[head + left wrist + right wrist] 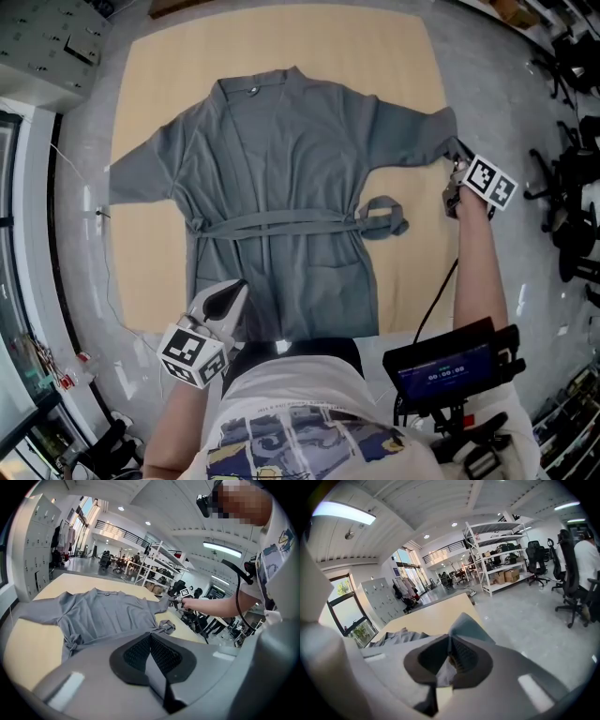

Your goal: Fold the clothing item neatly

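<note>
A grey robe (pixel 281 187) lies spread flat, front up, on the tan table (pixel 159 66), its belt tied across the waist with the knot (pixel 380 217) at the right. My right gripper (pixel 457 150) is shut on the end of the right sleeve (pixel 464 623) at the table's right edge. Grey cloth is pinched between its pads (pixel 449 656) and lifted a little. My left gripper (pixel 240 285) hovers over the robe's lower left, near the hem. Its jaws (pixel 150 639) are shut with nothing between them. The left gripper view shows the robe (pixel 108 616) ahead and the right gripper (pixel 174 599) at the sleeve.
The left sleeve (pixel 136 173) reaches the table's left edge, where a thin cable (pixel 98 214) hangs. Office chairs (pixel 572 216) stand on the grey floor to the right. A small screen (pixel 450 366) sits at my waist. Metal shelves (pixel 497 550) and lockers (pixel 389 597) stand further off.
</note>
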### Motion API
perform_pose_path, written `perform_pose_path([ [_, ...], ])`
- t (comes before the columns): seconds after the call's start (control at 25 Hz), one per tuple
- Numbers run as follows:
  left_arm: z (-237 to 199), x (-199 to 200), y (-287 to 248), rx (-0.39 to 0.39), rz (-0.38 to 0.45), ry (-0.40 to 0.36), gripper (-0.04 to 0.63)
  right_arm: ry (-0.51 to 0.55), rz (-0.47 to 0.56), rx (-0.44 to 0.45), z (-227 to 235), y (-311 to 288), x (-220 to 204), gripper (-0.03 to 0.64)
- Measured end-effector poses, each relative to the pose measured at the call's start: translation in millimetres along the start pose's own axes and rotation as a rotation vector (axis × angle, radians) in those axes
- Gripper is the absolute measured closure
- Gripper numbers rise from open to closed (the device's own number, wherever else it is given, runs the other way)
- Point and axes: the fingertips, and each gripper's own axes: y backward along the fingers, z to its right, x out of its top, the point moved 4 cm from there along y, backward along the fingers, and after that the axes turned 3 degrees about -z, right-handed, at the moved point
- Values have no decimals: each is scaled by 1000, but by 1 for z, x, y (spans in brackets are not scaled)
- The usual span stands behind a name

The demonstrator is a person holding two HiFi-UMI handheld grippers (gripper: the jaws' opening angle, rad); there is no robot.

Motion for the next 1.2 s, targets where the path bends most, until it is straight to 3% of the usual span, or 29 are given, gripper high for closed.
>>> perform_pose_path([
  [0.52,-23,-15,39,15,56,48,592,14,1,126,-108,-15,4,595],
  [1.2,-60,-53,115,99,98,68,591,116,-62,271,-264,-59,-33,595],
])
